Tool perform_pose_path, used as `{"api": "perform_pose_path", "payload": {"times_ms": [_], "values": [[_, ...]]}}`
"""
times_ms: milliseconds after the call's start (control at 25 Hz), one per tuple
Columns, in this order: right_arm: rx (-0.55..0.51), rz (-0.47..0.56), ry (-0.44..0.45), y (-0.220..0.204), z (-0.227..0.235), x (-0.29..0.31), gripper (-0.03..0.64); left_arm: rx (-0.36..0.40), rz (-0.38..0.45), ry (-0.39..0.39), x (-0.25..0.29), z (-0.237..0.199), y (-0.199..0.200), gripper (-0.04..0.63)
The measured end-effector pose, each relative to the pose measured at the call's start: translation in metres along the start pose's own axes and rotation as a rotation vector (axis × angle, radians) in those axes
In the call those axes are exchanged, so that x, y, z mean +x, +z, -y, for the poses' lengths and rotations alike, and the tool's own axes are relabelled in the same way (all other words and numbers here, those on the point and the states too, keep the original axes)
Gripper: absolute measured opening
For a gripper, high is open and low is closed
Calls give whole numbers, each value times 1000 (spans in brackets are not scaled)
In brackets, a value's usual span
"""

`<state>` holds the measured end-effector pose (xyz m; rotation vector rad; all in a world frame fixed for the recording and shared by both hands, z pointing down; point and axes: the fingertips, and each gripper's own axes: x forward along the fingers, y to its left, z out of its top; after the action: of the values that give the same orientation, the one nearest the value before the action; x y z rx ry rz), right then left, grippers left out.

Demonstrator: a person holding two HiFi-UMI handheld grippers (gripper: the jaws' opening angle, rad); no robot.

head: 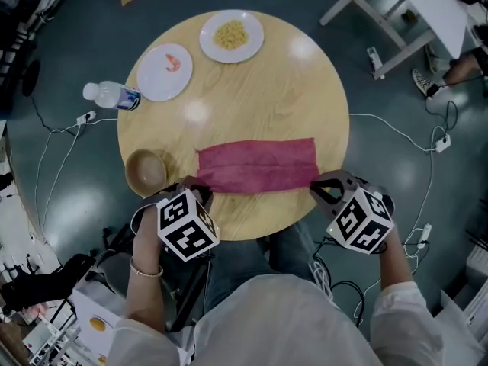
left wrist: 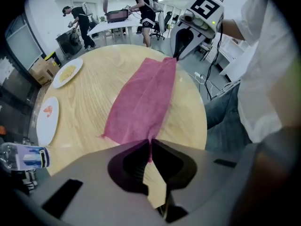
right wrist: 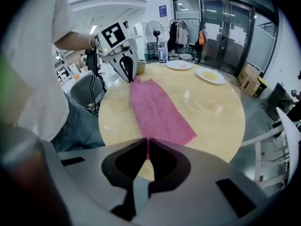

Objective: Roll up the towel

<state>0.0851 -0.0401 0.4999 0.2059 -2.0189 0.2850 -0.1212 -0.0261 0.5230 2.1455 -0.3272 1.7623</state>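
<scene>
A magenta towel (head: 255, 166) lies as a long strip across the near side of the round wooden table (head: 267, 90). My left gripper (head: 200, 191) is shut on the towel's near left corner; the left gripper view shows cloth (left wrist: 146, 98) pinched between the closed jaws of my left gripper (left wrist: 149, 145). At the opposite end, my right gripper (head: 316, 187) is shut on the near right corner. In the right gripper view the towel (right wrist: 157, 109) runs out from the closed jaws of my right gripper (right wrist: 147, 147). Both pinched corners look slightly lifted.
A wooden bowl (head: 146, 171) sits just left of the towel's left end. Farther back stand a plate with a shrimp (head: 164, 71) and a plate of yellow food (head: 232, 35). A water bottle (head: 112, 95) lies off the table's left edge. Cables cross the floor.
</scene>
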Motion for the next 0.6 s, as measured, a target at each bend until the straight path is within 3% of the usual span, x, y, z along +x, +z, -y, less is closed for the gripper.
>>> {"api": "perform_pose_path", "payload": {"times_ms": [280,600], "values": [[4,8,-23,15,27,-8,21,-14,18,25,-12,-31,13,17],[58,19,-24,22,61,-2,23,-43,12,3,-11,-60,23,17]]}}
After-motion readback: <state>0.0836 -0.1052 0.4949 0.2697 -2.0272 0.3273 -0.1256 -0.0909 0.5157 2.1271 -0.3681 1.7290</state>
